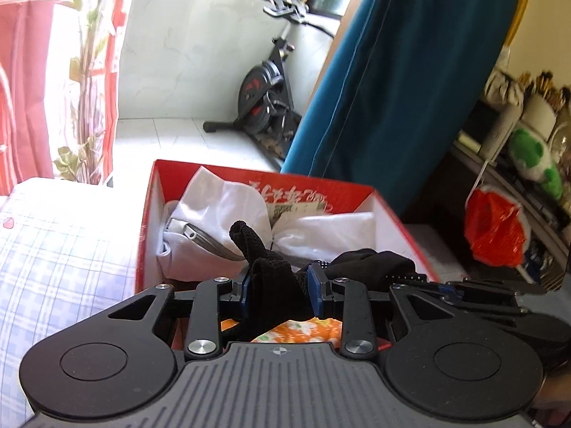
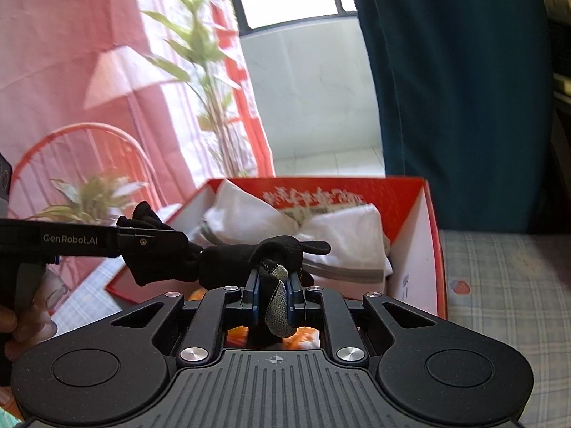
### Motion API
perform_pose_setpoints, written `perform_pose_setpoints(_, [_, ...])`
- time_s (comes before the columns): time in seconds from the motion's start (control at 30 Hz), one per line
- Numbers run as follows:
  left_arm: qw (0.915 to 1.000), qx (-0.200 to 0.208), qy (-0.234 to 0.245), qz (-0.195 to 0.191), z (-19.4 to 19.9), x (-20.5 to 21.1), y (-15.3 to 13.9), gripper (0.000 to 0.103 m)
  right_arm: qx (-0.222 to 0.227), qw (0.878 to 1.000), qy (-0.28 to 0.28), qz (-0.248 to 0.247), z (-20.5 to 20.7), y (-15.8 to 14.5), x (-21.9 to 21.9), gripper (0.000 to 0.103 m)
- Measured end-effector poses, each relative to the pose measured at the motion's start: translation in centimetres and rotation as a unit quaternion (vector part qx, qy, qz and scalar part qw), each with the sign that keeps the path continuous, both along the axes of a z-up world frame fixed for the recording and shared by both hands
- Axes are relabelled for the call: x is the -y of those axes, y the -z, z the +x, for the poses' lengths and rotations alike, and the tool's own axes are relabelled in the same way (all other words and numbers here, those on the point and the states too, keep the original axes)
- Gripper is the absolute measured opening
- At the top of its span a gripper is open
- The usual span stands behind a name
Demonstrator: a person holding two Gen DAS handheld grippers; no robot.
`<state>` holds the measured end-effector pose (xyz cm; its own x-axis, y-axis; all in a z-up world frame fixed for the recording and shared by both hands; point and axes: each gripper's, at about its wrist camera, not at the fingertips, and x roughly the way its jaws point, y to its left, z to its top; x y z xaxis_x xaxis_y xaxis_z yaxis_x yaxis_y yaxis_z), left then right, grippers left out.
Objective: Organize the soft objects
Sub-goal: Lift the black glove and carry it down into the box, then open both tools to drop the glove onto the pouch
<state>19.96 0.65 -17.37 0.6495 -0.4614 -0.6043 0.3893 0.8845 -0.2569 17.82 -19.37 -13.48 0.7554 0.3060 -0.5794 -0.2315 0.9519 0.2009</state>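
Right gripper [image 2: 273,294] clenching grey-tipped end of black glove [image 2: 228,262]; pads pinching fabric tight. Left gripper [image 1: 282,294] grasping glove's other end, bunched fabric between pads, glove fingers sticking up. Both ends being held, likely so glove is staying stretched, not flopping, for lowering in flat. Orange floral cloth [image 1: 303,330] showing beneath jaws. Red box [image 1: 332,187] sitting just beyond on checked bedding [image 1: 64,242], white garments [image 1: 221,196] already lying inside. Exercise bike [image 1: 266,96] and teal curtain [image 1: 410,71] standing far behind.
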Motion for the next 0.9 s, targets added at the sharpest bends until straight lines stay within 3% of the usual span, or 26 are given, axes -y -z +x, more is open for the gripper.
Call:
perform_pose_setpoints(0.2, [0.9995, -0.015, -0.005, 0.027, 2.0, 0.9, 1.3, 0.033, -0.036, 0.999, 0.019, -0.006, 2.6, 2.2, 0.1, 0.013])
perform_pose_setpoints(0.4, [0.9982, -0.02, -0.017, 0.054, 3.5, 0.9, 2.0, 0.042, -0.053, 0.998, 0.019, -0.032, 4.8, 3.3, -0.8, 0.013])
perform_pose_setpoints(0.5, [0.9968, -0.013, -0.014, 0.078, 3.7, 1.1, 2.1, 0.051, -0.056, 0.997, 0.011, -0.051, 5.3, 3.5, -1.4, 0.014])
perform_pose_setpoints(0.67, [0.995, 0.003, -0.026, 0.096, 3.7, 0.8, 1.4, 0.068, -0.056, 0.995, 0.019, -0.079, 5.5, 3.5, -1.4, 0.024])
perform_pose_setpoints(0.9, [0.9929, 0.027, -0.038, 0.11, 2.6, 0.3, -0.2, 0.079, -0.024, 0.995, 0.028, -0.09, 4.1, 1.9, -0.3, 0.034])
